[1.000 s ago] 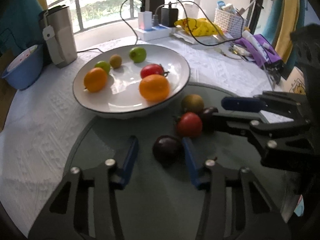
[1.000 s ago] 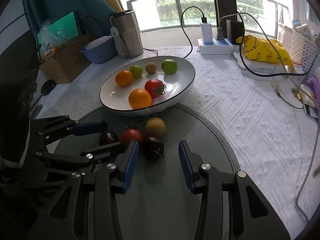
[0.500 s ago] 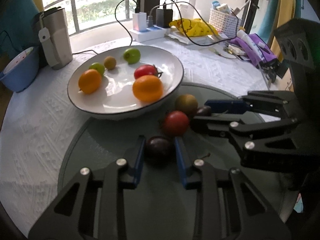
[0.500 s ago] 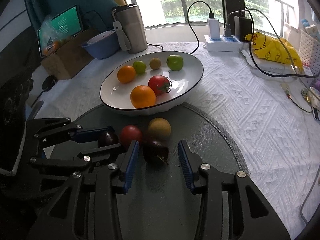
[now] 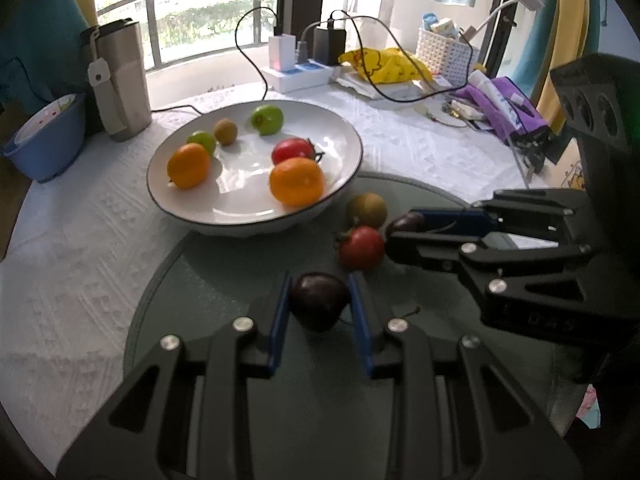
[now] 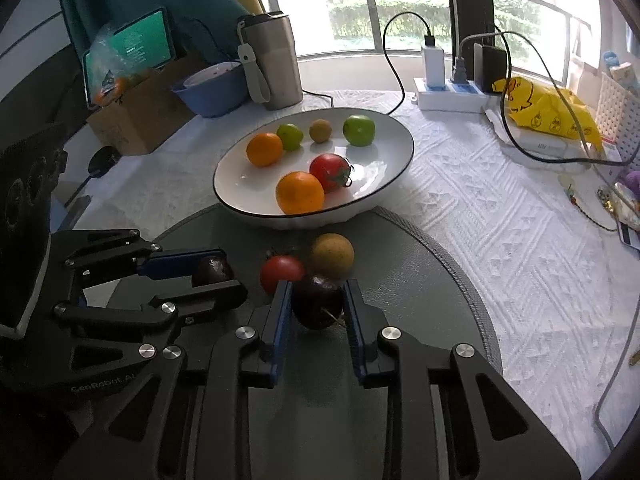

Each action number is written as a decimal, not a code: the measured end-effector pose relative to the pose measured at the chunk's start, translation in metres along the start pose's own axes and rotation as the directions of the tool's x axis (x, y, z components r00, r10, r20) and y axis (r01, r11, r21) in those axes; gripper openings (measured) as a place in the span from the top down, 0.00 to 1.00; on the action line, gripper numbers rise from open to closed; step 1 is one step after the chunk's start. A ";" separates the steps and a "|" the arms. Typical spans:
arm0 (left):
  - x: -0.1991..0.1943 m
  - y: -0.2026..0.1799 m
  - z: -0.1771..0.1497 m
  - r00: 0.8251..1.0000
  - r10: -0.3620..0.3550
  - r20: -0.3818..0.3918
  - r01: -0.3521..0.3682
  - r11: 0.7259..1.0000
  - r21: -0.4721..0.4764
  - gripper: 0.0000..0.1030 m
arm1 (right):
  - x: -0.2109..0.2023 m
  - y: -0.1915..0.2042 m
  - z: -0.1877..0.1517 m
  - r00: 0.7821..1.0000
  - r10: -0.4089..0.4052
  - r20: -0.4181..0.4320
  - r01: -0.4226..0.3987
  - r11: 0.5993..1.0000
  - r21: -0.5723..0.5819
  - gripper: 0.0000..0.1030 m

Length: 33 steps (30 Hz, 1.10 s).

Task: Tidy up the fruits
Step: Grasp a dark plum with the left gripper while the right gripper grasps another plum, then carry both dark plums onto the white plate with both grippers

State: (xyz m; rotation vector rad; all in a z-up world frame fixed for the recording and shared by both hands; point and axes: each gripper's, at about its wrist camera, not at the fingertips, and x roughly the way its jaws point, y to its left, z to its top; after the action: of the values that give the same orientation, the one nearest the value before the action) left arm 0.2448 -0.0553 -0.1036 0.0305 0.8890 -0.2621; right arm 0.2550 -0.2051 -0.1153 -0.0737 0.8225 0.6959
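My left jaws (image 5: 320, 312) are clenched on one dark plum (image 5: 319, 300); my right jaws (image 6: 316, 312) are clenched on the other plum (image 6: 318, 300). Both plums sit on the grey mat (image 6: 420, 280) at six o'clock of the plate (image 6: 394, 178), not yet lifted.

Risks, as I judge them: the plums are round and smooth, so either could squirt out as I lift. My right jaws touch or nearly touch the tomato (image 6: 281, 275) at their eleven o'clock, and a swing could roll it, or the brown fruit (image 6: 332, 255), off the desk. Both arms crowd together and may collide.

Count: on the plate, two oranges, two green fruits, one small brown fruit, one tomato. On the mat, two plums, one tomato, one brown fruit.
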 end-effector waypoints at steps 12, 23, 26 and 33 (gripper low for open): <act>-0.025 -0.001 0.002 0.998 0.000 0.059 0.000 1.000 0.004 0.71 | -0.021 0.011 0.001 0.999 -0.024 0.041 0.024 1.000 -0.015 0.73; -0.045 0.010 0.003 0.993 0.001 0.116 0.001 1.000 -0.018 0.71 | -0.037 0.021 0.007 0.996 -0.055 0.066 0.057 0.998 -0.035 0.73; -0.049 0.015 0.006 0.992 0.004 0.128 -0.001 1.000 -0.022 0.71 | -0.038 0.022 0.011 0.996 -0.061 0.072 0.064 0.997 -0.040 0.73; -0.046 0.027 0.014 0.990 0.014 0.138 -0.009 0.999 -0.035 0.71 | -0.036 0.019 0.022 0.994 -0.070 0.081 0.074 0.996 -0.042 0.73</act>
State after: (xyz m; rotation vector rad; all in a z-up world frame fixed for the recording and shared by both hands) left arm 0.2343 -0.0208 -0.0611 -0.0137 0.7545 -0.2352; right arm 0.2406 -0.2032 -0.0713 -0.1145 0.7247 0.6453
